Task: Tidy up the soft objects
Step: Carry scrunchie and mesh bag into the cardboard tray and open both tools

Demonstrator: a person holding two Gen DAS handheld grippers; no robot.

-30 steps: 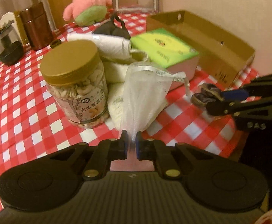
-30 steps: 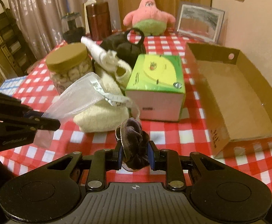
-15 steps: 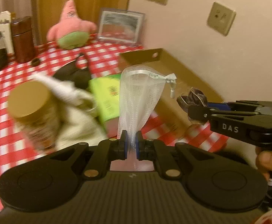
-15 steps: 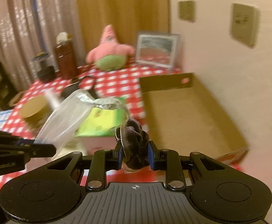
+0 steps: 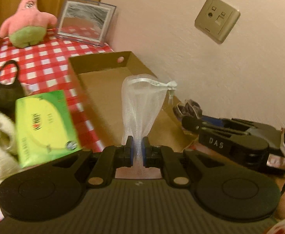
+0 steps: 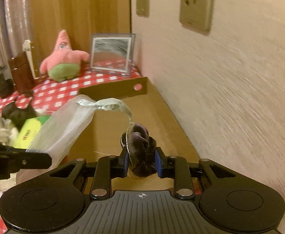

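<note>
both tools carry soft things over the box

the left tool (image 5: pixel 137 149) pinches a mesh bag (image 5: pixel 142 105) at frame centre, nearly closed on it. the right tool (image 6: pixel 141 163) clamps a dark scrunchie (image 6: pixel 141 146), lower centre of its view. the cardboard box (image 6: pixel 113 91) lies behind both, against the wall, on the checked tabletop (image 5: pixel 42 58).

Checked table (image 5: pixel 44 66), box (image 5: pixel 103 89), apparently plush (image 5: pixel 25 27)

Cardboard box (image 6: pixel 111 91) lies open; wall (image 6: pixel 220 97) flanks it.
</note>
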